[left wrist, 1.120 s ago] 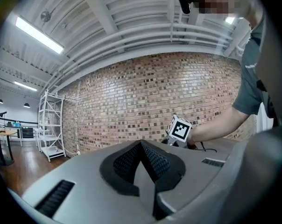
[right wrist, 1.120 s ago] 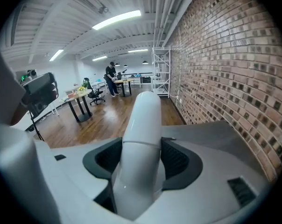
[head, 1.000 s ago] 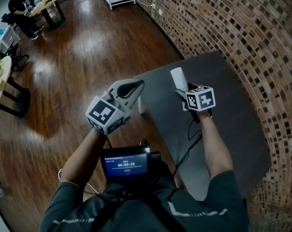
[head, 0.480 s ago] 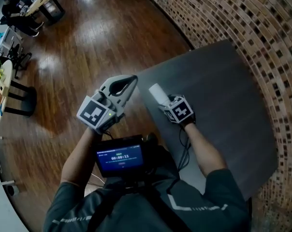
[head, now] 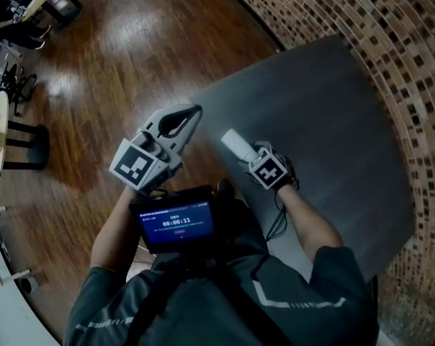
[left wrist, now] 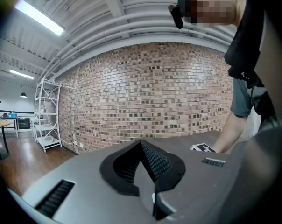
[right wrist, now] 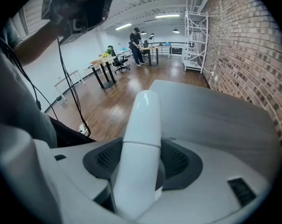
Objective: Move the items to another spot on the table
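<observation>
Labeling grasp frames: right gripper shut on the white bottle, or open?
The right gripper is shut on the white bottle: its own view shows both pads pressed against the bottle's sides, no gap.

In the head view, the lower end of the white cylinder (head: 234,143) is covered by the right gripper (head: 252,156), whose fingers are hidden under its marker cube (head: 268,171). The near corner of the table (head: 325,114) is concealed behind the person's arm (head: 311,222). The print on the chest-mounted screen (head: 176,224) cannot be read. In the right gripper view, the cylinder's near end is blurred.

white right gripper (head: 250,153), grey shirt (head: 289,305)
</observation>
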{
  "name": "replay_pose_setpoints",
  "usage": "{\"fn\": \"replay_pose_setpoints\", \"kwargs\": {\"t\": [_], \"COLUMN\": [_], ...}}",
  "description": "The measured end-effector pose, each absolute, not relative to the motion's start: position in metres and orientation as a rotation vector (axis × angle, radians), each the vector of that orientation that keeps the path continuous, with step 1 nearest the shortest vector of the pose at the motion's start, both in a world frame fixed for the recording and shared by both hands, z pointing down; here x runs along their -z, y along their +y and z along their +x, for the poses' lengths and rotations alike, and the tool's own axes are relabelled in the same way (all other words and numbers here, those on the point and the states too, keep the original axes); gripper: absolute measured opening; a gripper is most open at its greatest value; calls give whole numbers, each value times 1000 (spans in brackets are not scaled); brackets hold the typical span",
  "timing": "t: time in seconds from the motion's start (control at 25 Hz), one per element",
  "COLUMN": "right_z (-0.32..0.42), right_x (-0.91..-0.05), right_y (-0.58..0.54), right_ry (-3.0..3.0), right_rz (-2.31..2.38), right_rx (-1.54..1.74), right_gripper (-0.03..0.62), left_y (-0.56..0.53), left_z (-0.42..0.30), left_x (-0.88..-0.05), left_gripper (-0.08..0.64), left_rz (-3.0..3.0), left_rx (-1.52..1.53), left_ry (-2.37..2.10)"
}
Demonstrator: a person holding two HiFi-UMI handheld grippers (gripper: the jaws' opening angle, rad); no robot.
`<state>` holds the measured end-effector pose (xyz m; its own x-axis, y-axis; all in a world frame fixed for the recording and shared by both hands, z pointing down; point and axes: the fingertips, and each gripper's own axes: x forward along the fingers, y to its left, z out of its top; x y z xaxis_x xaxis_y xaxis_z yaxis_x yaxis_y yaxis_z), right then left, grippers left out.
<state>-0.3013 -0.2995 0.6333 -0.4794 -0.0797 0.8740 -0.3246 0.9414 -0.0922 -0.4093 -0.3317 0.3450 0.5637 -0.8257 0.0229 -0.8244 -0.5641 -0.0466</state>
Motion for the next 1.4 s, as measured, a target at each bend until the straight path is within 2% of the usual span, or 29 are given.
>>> {"fn": "replay_pose_setpoints", "kwargs": {"t": [0.36, 0.96, 1.04, 1.12, 1.4], "right_z": [-277, -277, -273, -270, -260], "right_x": [-658, -667, -668, -668, -624], "right_y": [-301, -296, -295, -293, -307], "right_ry": [-1989, -1950, -1929, -1917, -2059], "right_rz": [337, 312, 320, 344, 514], "right_rx": [-325, -297, -294, -291, -328], "right_gripper": [267, 278, 288, 333, 336], "left_y": [-343, -338, -337, -337, -345], "left_z": [-403, -403, -403, -405, -393], "left_x": [-337, -335, -335, -337, -330], "left_gripper": [3, 3, 3, 3, 3], "left_rz": [-2782, -2796, -2803, -2814, -2827], "left_rx": [6, 32, 30, 31, 28], "left_ry": [1385, 1342, 1347, 1359, 1303]}}
